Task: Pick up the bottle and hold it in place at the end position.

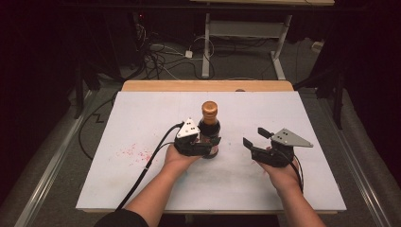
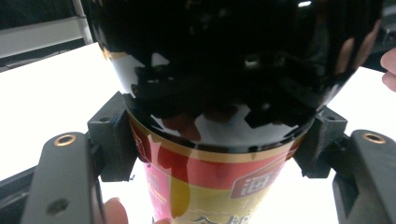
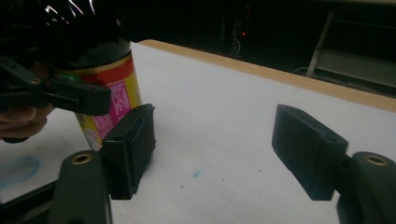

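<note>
A dark glass bottle (image 1: 209, 125) with a copper-coloured cap (image 1: 209, 109) stands upright near the middle of the white board (image 1: 142, 118). My left gripper (image 1: 210, 142) is shut on its lower body from the near left. In the left gripper view the pads (image 2: 114, 140) press both sides of the bottle (image 2: 224, 70), just above its red and yellow label (image 2: 210, 186). My right gripper (image 1: 254, 136) hovers to the bottle's right, open with nothing between its jaws. The right gripper view looks past my right gripper (image 3: 217, 144) at the bottle (image 3: 105, 93) and the left gripper (image 3: 70, 95) holding it.
The white board lies on a wooden table whose far edge (image 1: 208, 85) shows. Faint red stains (image 1: 132, 152) mark the board's left part. Beyond the table are floor cables (image 1: 156, 52) and a desk frame (image 1: 206, 47). Metal rails (image 1: 52, 161) run along both sides.
</note>
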Available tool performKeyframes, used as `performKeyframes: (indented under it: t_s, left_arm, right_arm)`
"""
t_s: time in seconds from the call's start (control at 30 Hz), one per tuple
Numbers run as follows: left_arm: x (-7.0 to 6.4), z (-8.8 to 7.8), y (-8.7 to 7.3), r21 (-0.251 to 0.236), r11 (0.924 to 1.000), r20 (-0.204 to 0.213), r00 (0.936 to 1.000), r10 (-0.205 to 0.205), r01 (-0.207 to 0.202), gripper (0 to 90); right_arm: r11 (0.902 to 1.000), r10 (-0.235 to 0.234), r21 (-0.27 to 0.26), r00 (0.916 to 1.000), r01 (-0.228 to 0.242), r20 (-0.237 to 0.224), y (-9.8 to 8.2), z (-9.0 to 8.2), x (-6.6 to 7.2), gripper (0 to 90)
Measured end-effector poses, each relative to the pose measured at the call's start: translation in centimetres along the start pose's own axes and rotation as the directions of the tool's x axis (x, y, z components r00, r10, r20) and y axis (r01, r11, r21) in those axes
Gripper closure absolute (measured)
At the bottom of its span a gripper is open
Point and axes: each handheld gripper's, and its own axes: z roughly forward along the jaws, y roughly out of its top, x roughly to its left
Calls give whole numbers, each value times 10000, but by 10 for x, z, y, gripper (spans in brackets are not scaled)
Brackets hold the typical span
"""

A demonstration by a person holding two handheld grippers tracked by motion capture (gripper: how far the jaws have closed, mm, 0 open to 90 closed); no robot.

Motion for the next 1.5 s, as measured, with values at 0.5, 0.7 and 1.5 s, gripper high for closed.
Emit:
performKeyframes:
  t_s: [0.5,0.7,1.5]
  left_arm:
    - [1,0,1,94,9999,1,9999,-133,133,262]
    - [1,0,1,147,9998,1,9999,-135,135,262]
    - [0,-1,0,141,9999,-13,10000,24,-23,279]
  right_arm:
    - [9993,-376,-29,9963,375,-770,36,17,11,666]
    - [9984,-565,-76,9941,560,-921,47,22,16,758]
    - [9929,-1180,-284,9867,1156,-1114,81,33,31,900]
